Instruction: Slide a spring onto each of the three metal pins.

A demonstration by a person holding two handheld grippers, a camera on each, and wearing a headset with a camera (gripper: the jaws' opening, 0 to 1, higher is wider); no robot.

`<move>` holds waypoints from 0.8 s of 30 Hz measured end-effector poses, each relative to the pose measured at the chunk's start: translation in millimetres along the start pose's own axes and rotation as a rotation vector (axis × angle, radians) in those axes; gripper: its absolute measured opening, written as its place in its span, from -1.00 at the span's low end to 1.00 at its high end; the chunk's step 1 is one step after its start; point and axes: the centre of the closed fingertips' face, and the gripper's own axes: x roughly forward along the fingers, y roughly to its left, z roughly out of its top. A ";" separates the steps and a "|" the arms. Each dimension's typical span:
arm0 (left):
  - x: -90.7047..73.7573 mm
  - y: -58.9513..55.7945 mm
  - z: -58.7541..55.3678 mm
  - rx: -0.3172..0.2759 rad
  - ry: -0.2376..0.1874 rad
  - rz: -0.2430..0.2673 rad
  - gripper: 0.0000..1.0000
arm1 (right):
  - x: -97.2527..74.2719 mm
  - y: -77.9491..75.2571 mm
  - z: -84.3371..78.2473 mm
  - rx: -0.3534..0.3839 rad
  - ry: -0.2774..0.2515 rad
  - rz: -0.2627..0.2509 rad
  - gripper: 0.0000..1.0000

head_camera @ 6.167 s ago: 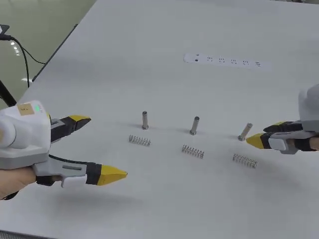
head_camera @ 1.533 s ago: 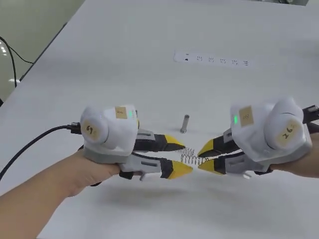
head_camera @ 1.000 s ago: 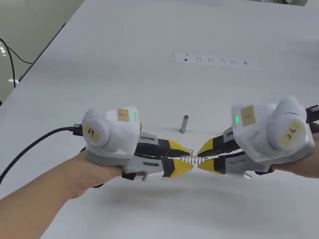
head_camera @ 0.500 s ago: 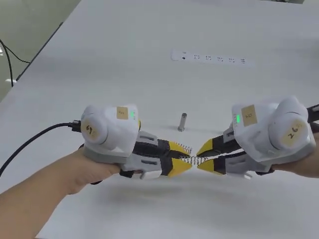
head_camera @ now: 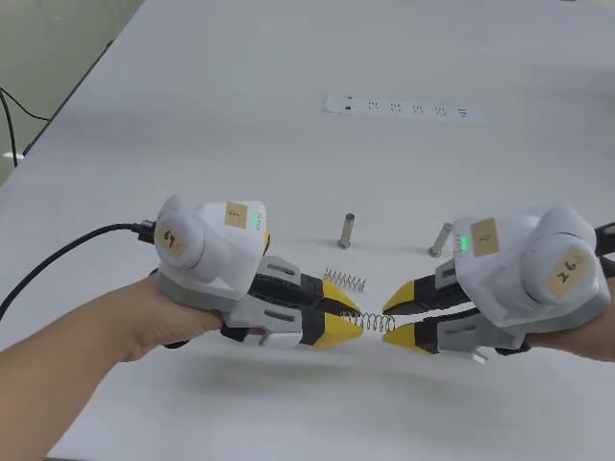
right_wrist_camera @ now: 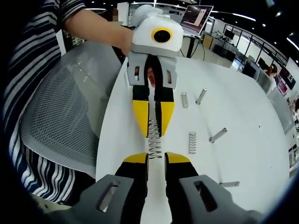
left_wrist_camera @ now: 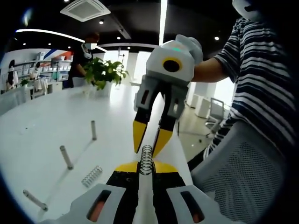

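**Spring held between both tongs**

My left gripper (head_camera: 354, 322) is clamped on one end of the spring (head_camera: 373, 322). My right gripper (head_camera: 392, 322) seems closed on the other. We hang near the table's (head_camera: 240, 115) front edge. Beyond stand an upright pin (head_camera: 347, 231) and a leaning pin (head_camera: 440, 240), then open tabletop.

Worktop (head_camera: 240, 115): smooth, matt white.
Spring (head_camera: 377, 323): bare bright metal wire.
Pins (head_camera: 347, 230): smooth grey metal, dull sheen.
Left hand-held gripper (head_camera: 351, 322), right hand-held gripper (head_camera: 392, 322): glossy white plastic shells, matt yellow tips.
Chair back (right_wrist_camera: 60, 102): grey woven mesh.
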 end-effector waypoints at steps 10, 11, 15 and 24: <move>-2.3 -2.3 -2.8 0.001 0.007 -0.004 -0.95 | 3.1 5.6 1.4 -0.044 -0.007 0.003 -0.85; -2.2 -2.6 -3.7 0.000 0.008 -0.004 -0.95 | 3.1 5.8 1.5 -0.045 -0.006 0.003 -0.85; -1.3 -2.5 -6.1 -0.003 0.013 0.000 -0.95 | 1.2 5.5 2.9 -0.059 -0.011 0.001 -0.86; -1.5 -0.5 -9.0 0.001 0.025 0.017 -0.95 | -7.3 1.8 15.4 -0.013 -0.077 0.005 -0.86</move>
